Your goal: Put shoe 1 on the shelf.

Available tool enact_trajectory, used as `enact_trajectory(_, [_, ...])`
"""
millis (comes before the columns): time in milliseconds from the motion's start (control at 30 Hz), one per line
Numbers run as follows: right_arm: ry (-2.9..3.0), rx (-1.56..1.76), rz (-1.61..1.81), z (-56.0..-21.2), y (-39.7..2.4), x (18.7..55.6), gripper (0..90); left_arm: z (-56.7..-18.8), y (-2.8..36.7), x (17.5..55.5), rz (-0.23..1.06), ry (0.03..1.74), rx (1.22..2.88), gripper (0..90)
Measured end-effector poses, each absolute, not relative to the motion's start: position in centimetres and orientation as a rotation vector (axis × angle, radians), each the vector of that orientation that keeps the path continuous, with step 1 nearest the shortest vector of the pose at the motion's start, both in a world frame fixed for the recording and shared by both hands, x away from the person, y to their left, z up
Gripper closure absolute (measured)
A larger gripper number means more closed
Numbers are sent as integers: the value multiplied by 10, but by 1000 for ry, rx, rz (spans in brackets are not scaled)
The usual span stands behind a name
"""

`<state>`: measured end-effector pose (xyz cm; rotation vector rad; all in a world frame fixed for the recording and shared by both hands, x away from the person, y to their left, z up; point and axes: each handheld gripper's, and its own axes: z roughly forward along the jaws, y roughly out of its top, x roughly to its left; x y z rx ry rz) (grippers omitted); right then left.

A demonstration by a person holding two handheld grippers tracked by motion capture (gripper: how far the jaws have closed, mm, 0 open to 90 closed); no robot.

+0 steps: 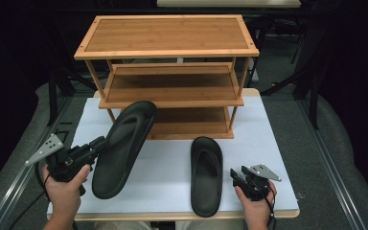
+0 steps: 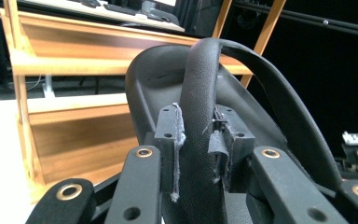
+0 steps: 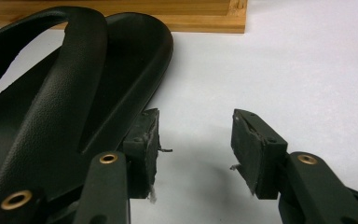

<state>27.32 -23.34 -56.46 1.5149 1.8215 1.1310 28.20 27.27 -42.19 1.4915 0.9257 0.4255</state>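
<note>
A black flip-flop sandal (image 1: 124,143) hangs tilted above the white table top, its toe towards the wooden shoe rack (image 1: 167,33). My left gripper (image 1: 100,143) holds it from the left. In the left gripper view the pads are shut on the sandal's thick strap (image 2: 200,84), with the sole (image 2: 154,79) behind it. The second black sandal (image 1: 206,175) lies flat on the table, sole down. My right gripper (image 1: 235,175) rests just right of it, open. In the right gripper view nothing is between the right gripper's (image 3: 193,149) pads, and this sandal (image 3: 51,107) lies to their left.
The three-tier rack (image 2: 65,70) stands at the back of the white table top (image 1: 263,143), its lowest shelf (image 3: 121,18) just beyond the flat sandal. All three shelves are bare. Dark floor and metal rails flank the table.
</note>
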Motion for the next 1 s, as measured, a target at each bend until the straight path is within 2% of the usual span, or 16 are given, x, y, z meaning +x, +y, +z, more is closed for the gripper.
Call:
enact_trajectory(733, [1832, 1512, 1145, -566, -235, 274, 512, -395, 221, 407, 527, 1068, 1423, 728])
enact_trajectory(1000, [1827, 1509, 1157, -566, -235, 274, 513, -391, 204, 432, 555, 1122, 1415, 728])
